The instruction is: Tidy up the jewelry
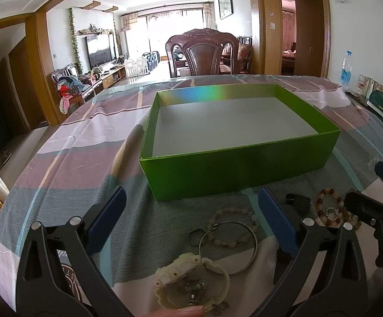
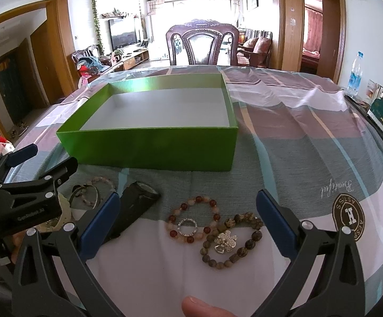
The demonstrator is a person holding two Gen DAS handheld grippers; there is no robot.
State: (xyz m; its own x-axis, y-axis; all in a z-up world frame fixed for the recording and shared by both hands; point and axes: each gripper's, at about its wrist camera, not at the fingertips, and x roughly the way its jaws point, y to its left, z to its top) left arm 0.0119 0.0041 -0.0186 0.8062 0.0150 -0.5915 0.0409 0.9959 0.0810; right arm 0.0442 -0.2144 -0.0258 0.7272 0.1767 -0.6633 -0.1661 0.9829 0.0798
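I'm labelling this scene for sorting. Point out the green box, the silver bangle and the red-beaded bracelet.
Green cardboard box [image 1: 217, 174], left wrist view, front outer wall.
Thin silver metal bangle [image 1: 255, 240], left wrist view, right side of the hoop.
Red-and-pale beaded bracelet [image 2: 198, 199], right wrist view, a red bead at the top.

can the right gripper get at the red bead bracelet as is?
Probably yes: the right gripper is open, the red bead bracelet lies flat between its fingers, nothing covering it; only a brown bracelet touches its edge.

Home dining area, carved chair [image 1: 203, 52], television [image 1: 100, 50], clothed table [image 1: 85, 142]

Beaded bracelets [image 2: 194, 218], bangle [image 1: 228, 245], watches lie before empty green box [image 2: 149, 148].
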